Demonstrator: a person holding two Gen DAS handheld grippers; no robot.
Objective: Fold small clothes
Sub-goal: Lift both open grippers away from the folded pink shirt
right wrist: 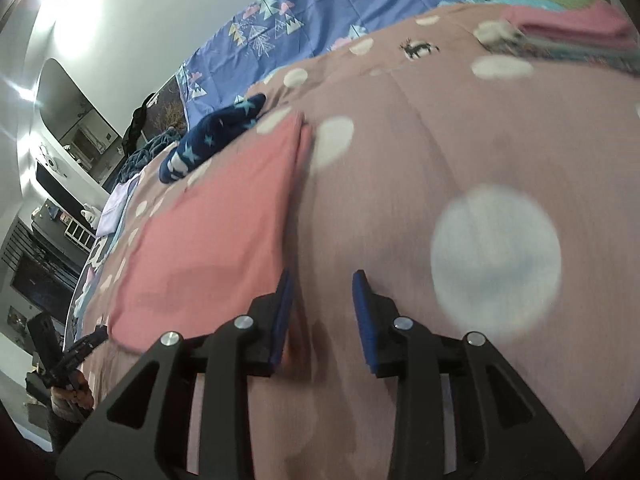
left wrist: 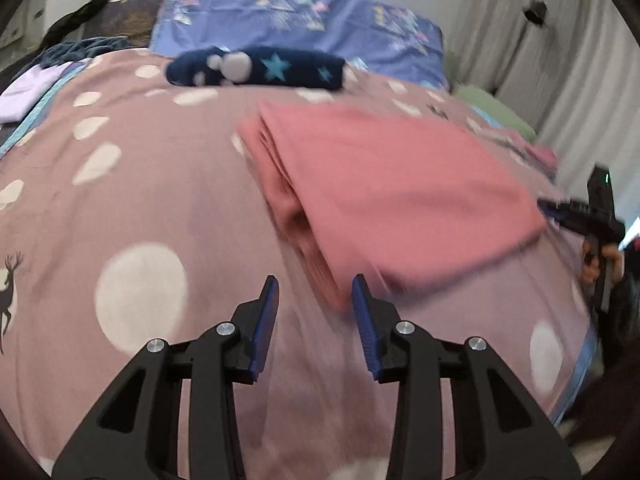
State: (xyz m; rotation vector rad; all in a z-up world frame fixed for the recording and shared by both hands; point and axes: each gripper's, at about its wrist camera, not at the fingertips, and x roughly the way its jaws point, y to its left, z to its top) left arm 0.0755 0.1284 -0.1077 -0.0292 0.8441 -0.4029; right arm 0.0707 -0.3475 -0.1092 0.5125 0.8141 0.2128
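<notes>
**Folded pink garment on a bed, seen from both claws**

Left wrist view. The left claw [left wrist: 314, 284] fills the lower centre of the frame, its blue-padded fingers [left wrist: 266, 320] set wide apart with nothing between them. The folded pink garment [left wrist: 384, 196] lies at centre right on the dusty-pink bedspread [left wrist: 140, 200], which is printed with white dots and deer. Stacked layers show along the garment's left edge; its near corner ends just beyond the fingertips, and motion blur leaves it unclear whether the two touch. A navy star-print piece [left wrist: 276, 70] lies in the upper centre, in front of a blue patterned pillow [left wrist: 304, 12]. A pale lilac cloth [left wrist: 28, 92] is cut off at the left edge. The right claw [left wrist: 576, 212] appears at the far right, small and partly cropped.

Right wrist view. The right claw [right wrist: 322, 280] is likewise spread wide and empty, over bare bedspread [right wrist: 420, 140]. The garment [right wrist: 208, 232] lies to the left of centre, its right edge beside the left fingertip; blur hides whether they touch. Only this view shows a stack of folded clothes [right wrist: 572, 28] in the upper right, and furniture along the left edge, too distorted to identify. The left claw [right wrist: 86, 346] sits at lower left, its state indistinct here.
</notes>
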